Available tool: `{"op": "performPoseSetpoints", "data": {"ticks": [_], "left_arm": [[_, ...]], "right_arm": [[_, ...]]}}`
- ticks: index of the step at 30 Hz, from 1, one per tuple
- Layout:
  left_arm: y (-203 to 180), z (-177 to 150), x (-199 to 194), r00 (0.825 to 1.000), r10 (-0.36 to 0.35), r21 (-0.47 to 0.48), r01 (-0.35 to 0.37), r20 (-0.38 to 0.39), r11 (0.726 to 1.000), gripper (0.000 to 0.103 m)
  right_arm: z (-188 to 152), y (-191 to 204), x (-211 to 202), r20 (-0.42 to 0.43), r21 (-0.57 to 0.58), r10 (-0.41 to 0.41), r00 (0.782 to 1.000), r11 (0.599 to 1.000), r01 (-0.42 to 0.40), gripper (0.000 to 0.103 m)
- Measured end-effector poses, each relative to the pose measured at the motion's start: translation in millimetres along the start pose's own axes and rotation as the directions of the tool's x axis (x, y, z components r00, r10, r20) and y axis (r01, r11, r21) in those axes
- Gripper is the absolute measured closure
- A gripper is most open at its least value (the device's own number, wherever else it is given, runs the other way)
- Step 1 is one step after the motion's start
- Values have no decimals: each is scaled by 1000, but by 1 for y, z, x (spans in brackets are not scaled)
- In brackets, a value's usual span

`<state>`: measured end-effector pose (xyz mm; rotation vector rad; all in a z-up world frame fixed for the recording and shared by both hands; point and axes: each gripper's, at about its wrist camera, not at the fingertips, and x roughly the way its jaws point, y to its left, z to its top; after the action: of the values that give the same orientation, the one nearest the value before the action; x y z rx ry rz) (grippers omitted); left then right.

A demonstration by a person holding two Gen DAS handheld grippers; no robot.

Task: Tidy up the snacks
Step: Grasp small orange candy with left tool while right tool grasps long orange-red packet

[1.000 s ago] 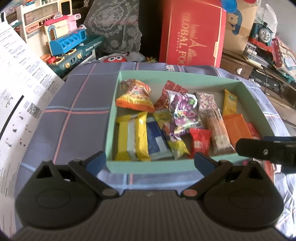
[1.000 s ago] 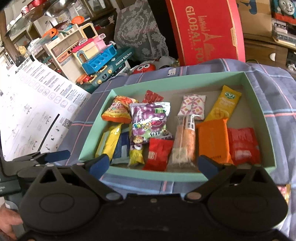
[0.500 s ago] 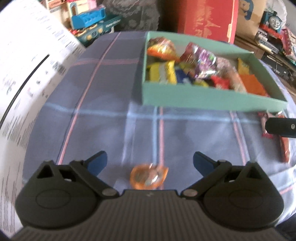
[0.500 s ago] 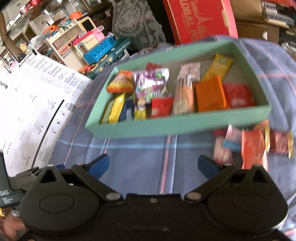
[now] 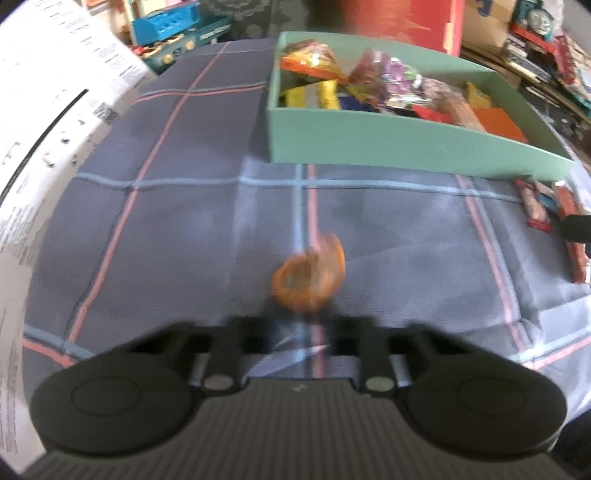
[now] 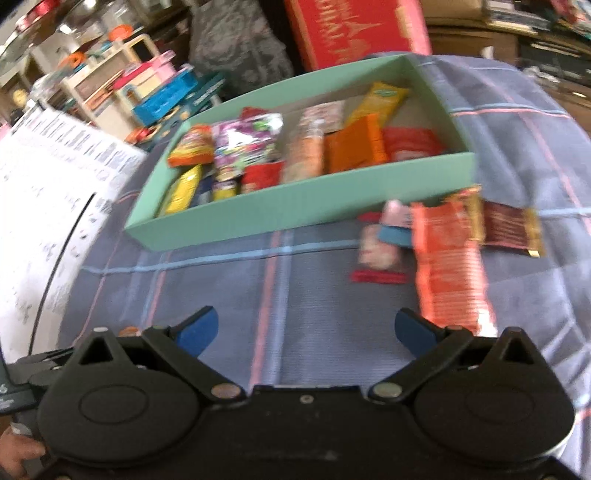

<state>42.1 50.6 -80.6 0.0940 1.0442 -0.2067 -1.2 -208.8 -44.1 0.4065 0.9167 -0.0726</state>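
Observation:
A small round orange snack (image 5: 308, 280), blurred, lies on the plaid cloth (image 5: 184, 229) just ahead of my left gripper (image 5: 299, 328). Its jaws are closing; the dark fingers (image 5: 247, 332) are smeared by motion, and the snack sits centred just beyond them. I cannot tell whether they touch it. My right gripper (image 6: 304, 328) stands open over bare cloth (image 6: 280, 288) with nothing between its blue pads (image 6: 195, 328). An orange-red packet (image 6: 447, 266), a pink packet (image 6: 380, 247) and a brown packet (image 6: 511, 229) lie loose just ahead to its right. The teal box (image 5: 406, 144) (image 6: 295, 206) holds several snacks.
A large white printed sheet (image 5: 44, 147) (image 6: 40, 221) lies at the cloth's left edge. Toys (image 6: 162, 92) and a red carton (image 6: 351, 26) stand behind the box. A person's hand (image 6: 14, 450) shows at the lower left of the right wrist view.
Both grippers drew back from the box to the near cloth. The left jaws came in from wide open, and the orange snack sits higher in its view. The right gripper stayed open.

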Motion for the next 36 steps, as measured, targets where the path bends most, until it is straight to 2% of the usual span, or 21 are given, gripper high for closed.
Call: {"op": "performPoseSetpoints", "data": {"ticks": [5, 10, 14, 16, 18, 20, 25, 28, 29, 36], "left_arm": [[-22, 9, 6, 999, -44, 28, 43, 6, 999, 103], [-35, 15, 8, 995, -102, 50, 102, 4, 994, 102], [-30, 17, 2, 998, -60, 45, 59, 26, 997, 85], [-19, 19, -3, 998, -54, 14, 53, 38, 998, 77], [-10, 21, -6, 998, -34, -17, 35, 55, 999, 60], [-6, 24, -6, 998, -4, -26, 6, 66, 1000, 53], [-10, 31, 12, 1000, -8, 4, 8, 27, 1000, 52], [-15, 27, 19, 1000, -17, 1, 17, 14, 1000, 65], [-17, 27, 19, 1000, -17, 7, 17, 23, 1000, 80], [-31, 37, 21, 998, -13, 35, 11, 58, 999, 84]], "right_arm": [[-7, -26, -8, 26, 46, -45, 999, 998, 44, 0], [-9, -38, -11, 19, 64, -56, 998, 996, 55, 0], [-5, -36, -12, 35, 58, -49, 998, 997, 47, 0], [-4, -33, -9, 33, 55, -42, 999, 998, 40, 0], [-4, -29, -6, 24, 49, -31, 999, 998, 30, 0], [-4, -25, -1, 12, 43, -23, 1000, 999, 23, 0], [-3, -21, 2, 0, 34, -21, 1000, 999, 21, 0], [-1, -25, -3, 15, 42, -35, 999, 999, 35, 0], [-1, -28, -4, 21, 45, -44, 999, 998, 43, 0], [-3, -48, -8, 35, 73, -109, 993, 992, 106, 0]]}}
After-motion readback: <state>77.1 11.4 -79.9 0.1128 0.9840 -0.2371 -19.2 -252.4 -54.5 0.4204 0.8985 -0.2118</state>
